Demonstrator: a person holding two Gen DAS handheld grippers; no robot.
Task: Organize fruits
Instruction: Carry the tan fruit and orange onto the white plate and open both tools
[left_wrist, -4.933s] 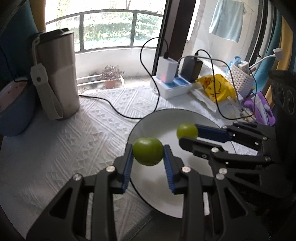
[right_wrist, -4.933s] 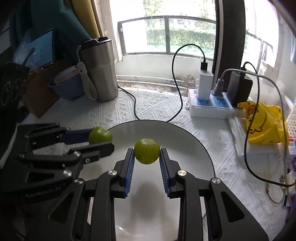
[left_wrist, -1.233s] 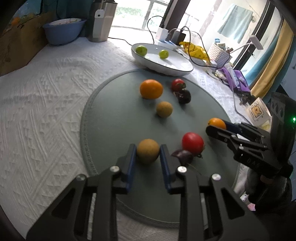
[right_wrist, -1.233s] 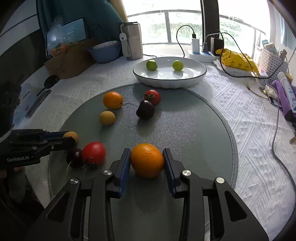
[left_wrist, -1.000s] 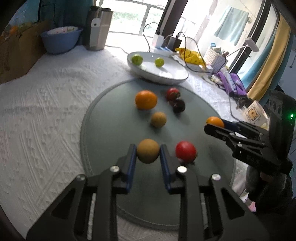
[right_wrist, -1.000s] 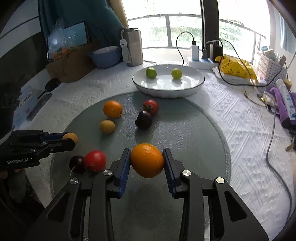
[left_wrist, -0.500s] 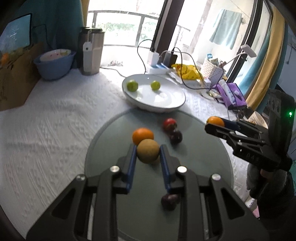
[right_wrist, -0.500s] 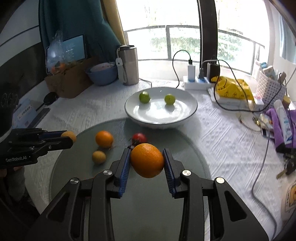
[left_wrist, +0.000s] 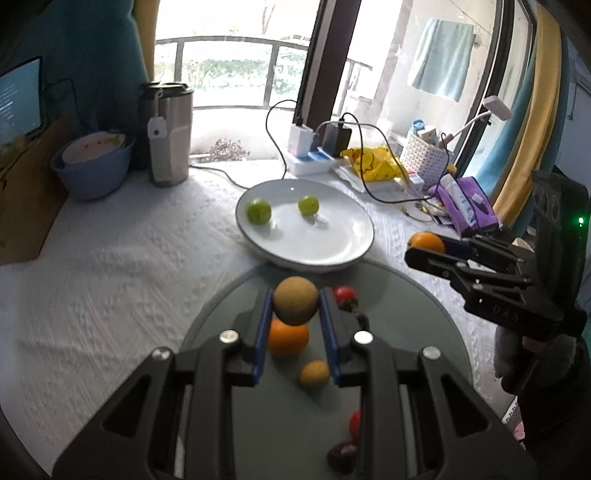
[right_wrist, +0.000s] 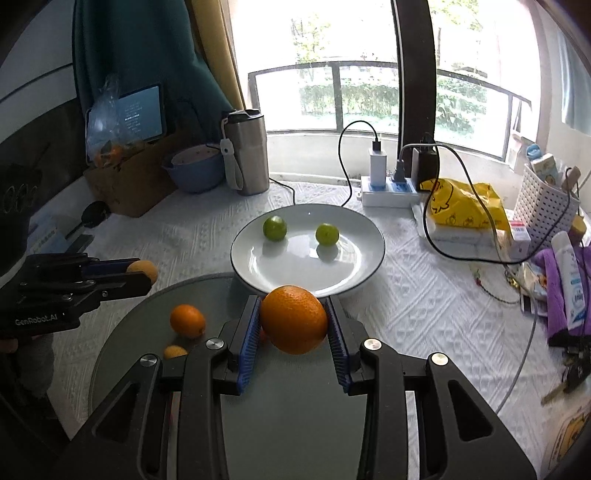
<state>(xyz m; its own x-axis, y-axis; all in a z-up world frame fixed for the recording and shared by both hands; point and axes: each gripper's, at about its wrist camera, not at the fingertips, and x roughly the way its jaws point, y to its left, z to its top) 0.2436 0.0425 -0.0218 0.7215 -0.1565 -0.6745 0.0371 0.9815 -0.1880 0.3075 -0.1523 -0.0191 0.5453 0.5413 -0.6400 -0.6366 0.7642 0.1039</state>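
Orange (right_wrist: 294, 318) clamped in right claw (right_wrist: 294, 325), brown fruit (left_wrist: 295, 300) in left claw (left_wrist: 295, 314)

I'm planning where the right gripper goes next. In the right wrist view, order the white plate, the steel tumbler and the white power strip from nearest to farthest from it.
1. White plate, straight ahead of the right gripper, which holds an orange.
2. White power strip, behind the plate, ahead and to the right.
3. Steel tumbler, far back left by the window, only slightly farther than the strip.
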